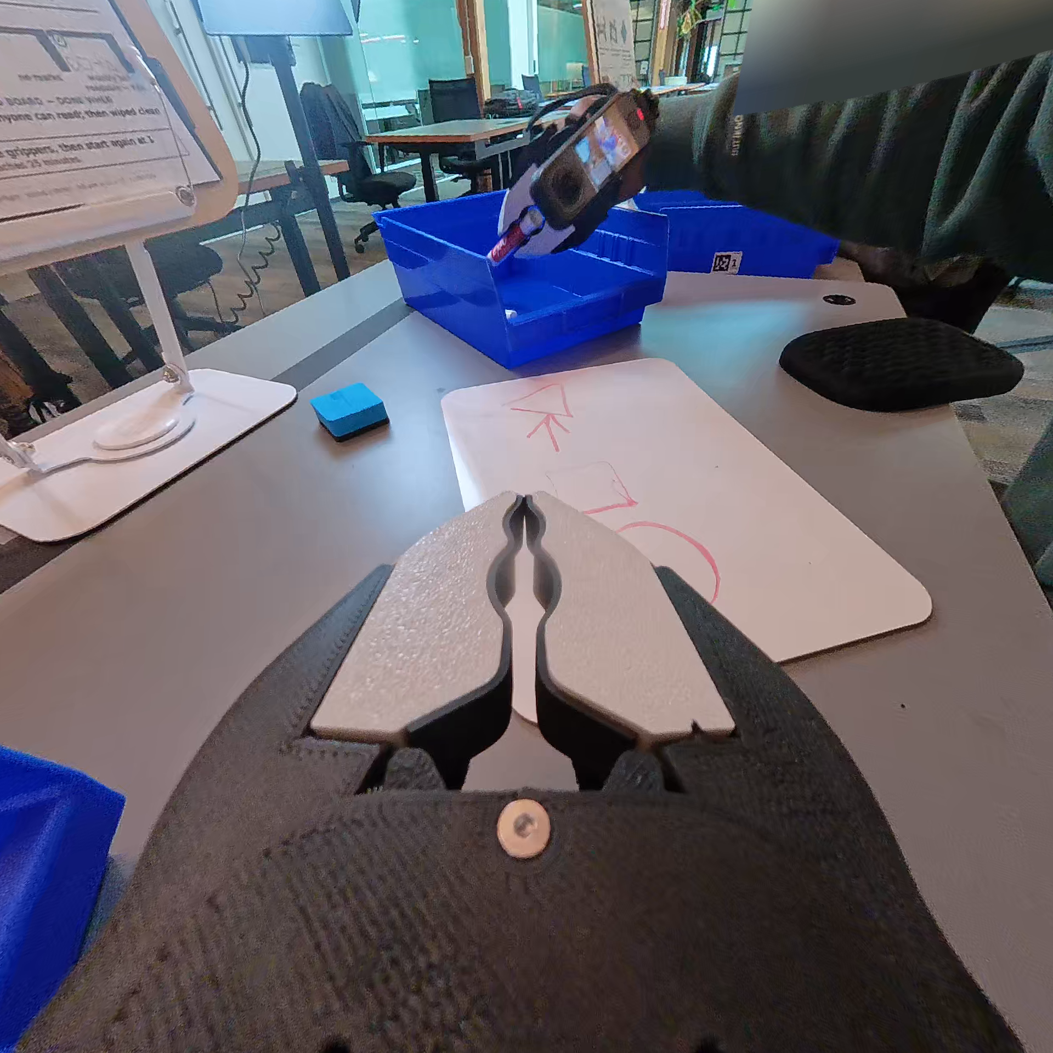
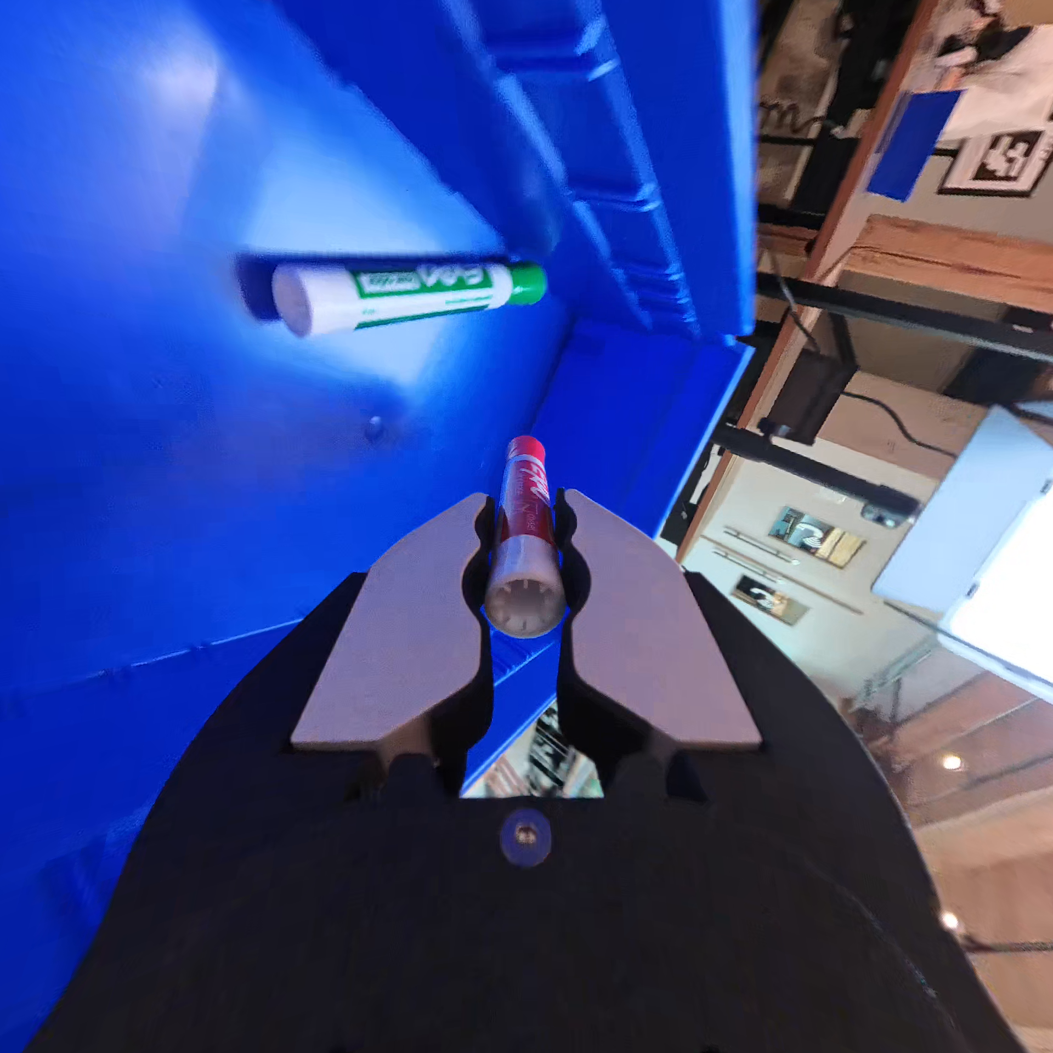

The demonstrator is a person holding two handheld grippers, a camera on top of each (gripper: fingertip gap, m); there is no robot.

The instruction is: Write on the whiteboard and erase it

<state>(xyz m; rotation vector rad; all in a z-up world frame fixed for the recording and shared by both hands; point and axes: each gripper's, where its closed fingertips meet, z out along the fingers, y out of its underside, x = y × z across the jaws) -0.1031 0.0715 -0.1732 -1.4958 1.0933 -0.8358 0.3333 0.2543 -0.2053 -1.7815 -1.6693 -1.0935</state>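
A white whiteboard (image 1: 712,501) lies flat on the grey table with red shapes drawn on it. A blue eraser (image 1: 349,410) sits to its left. My left gripper (image 1: 525,500) is shut and empty, just above the whiteboard's near left edge. My right gripper (image 2: 524,498) is shut on a red marker (image 2: 524,513), capped end pointing into the blue bin (image 2: 171,456). The left wrist view shows that gripper (image 1: 515,239) over the bin (image 1: 456,285) with the red marker (image 1: 507,245) in it. A green marker (image 2: 399,296) lies on the bin's floor.
A white document stand (image 1: 137,421) holding a printed sheet is at the left. A black padded rest (image 1: 900,364) lies at the right table edge. A second blue bin (image 1: 758,233) stands behind. A person's dark green sleeve (image 1: 883,148) reaches in from the right. A blue object (image 1: 45,843) is at the near left.
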